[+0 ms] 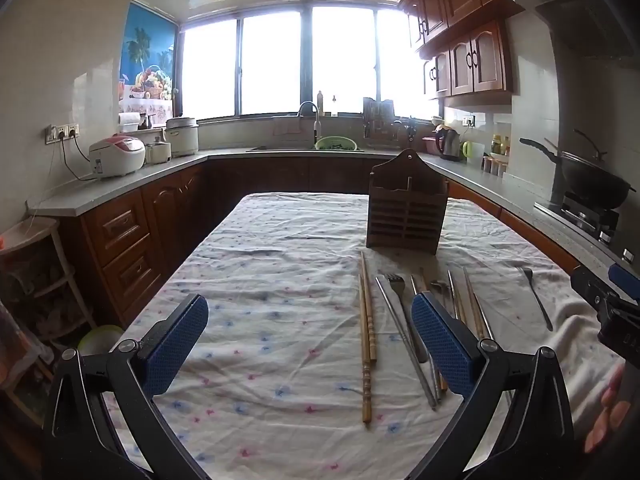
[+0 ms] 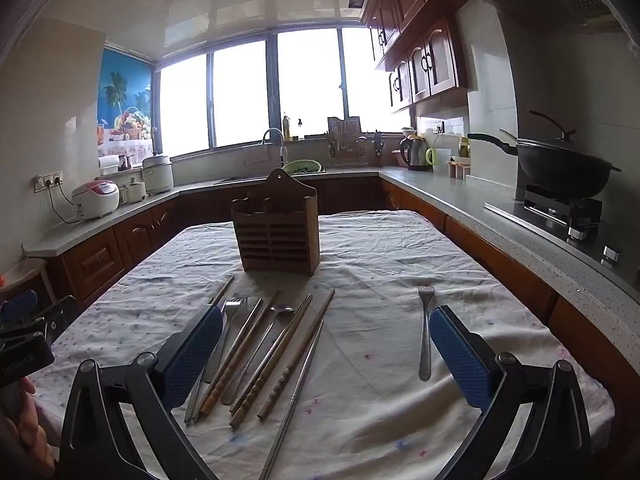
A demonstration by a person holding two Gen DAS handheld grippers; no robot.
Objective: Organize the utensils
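Observation:
A slatted wooden utensil holder (image 1: pixel 406 212) (image 2: pixel 278 232) stands upright on the cloth-covered table (image 1: pixel 260 280) (image 2: pixel 380 272). In front of it lie a pair of wooden chopsticks (image 1: pixel 367 340), metal chopsticks (image 1: pixel 402 336), a fork (image 1: pixel 396 283) (image 2: pixel 234 307), a spoon (image 2: pixel 281 311) and several more chopsticks (image 2: pixel 280 360). A lone fork (image 2: pixel 425 332) (image 1: pixel 536 300) lies apart to the right. My left gripper (image 1: pixel 310 302) hovers open over the cloth, left of the pile. My right gripper (image 2: pixel 326 312) is open above the pile, the lone fork beside its right finger. Neither holds anything.
Grey counters wrap around the table on three sides. A wok (image 2: pixel 560 168) sits on the stove at the right, a rice cooker (image 1: pixel 116 156) at the left, a sink with a green bowl (image 1: pixel 335 144) under the window. A hand (image 1: pixel 608 412) shows at the edge.

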